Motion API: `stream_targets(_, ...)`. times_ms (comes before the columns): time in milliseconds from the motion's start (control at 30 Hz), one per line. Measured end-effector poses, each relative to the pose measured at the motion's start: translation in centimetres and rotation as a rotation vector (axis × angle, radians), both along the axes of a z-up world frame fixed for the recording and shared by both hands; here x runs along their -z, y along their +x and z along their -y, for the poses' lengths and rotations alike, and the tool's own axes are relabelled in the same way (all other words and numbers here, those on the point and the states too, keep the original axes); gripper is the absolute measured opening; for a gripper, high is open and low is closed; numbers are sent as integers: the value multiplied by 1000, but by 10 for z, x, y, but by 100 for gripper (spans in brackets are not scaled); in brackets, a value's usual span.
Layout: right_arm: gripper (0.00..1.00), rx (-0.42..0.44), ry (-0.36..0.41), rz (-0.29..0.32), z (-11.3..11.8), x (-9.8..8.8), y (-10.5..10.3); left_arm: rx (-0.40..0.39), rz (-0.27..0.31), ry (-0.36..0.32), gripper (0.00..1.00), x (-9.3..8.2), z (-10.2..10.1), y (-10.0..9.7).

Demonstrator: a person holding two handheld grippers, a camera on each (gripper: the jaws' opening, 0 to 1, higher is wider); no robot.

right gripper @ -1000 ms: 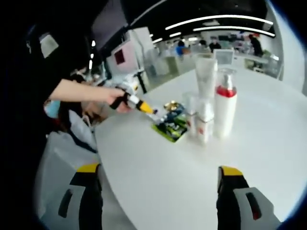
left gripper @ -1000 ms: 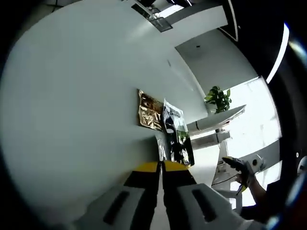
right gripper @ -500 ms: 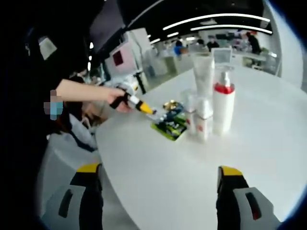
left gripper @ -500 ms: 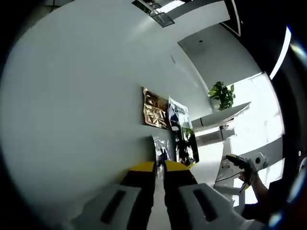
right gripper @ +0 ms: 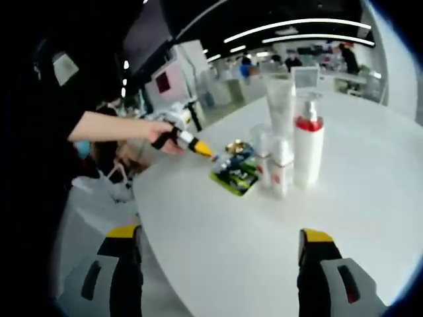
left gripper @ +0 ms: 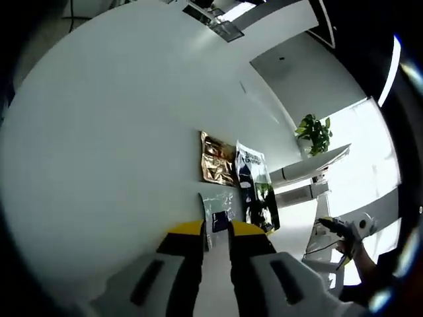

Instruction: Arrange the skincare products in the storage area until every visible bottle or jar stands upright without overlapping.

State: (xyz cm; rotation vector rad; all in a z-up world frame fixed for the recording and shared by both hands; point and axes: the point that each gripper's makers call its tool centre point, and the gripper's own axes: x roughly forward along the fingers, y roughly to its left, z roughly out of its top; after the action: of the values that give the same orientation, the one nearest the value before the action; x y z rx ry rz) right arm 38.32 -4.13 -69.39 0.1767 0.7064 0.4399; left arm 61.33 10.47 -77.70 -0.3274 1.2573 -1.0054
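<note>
On the white table lie a gold sachet, a black-and-green sachet and a small silver sachet. My left gripper is open a little, and the silver sachet's near end lies between its yellow tips. The right gripper view has the same sachets by the left gripper. Upright beside them stand a white pump bottle with a red collar, a tall pale tube, a clear jar and a small white bottle. My right gripper is open, wide of them.
The table's curved near edge runs left of my right gripper, with a bag below it. A person's hand holds the left gripper. Far off are a potted plant, desks and other people.
The left jaws were pressed together on the silver sachet a second ago; they have since parted, and the sachet lies flat between them. The right gripper has stayed put.
</note>
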Motion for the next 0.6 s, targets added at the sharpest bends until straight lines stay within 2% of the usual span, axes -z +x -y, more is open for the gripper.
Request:
stream_targets(167,98,1,-14,6,2,-3,1,-9,26,13,19,-9,-1,0)
stream_targets(333,99,29,-7,42,6,-15,2,-23,81,-16,27,-34,-2,-3)
stream_targets(533,99,33,-21,67,10,-24,-6,-24,143,-33,39,-59,-6,-22)
stream_targets(600,99,53,-9,87,13,-29,-6,-5,173,-41,41,-67,-8,-35)
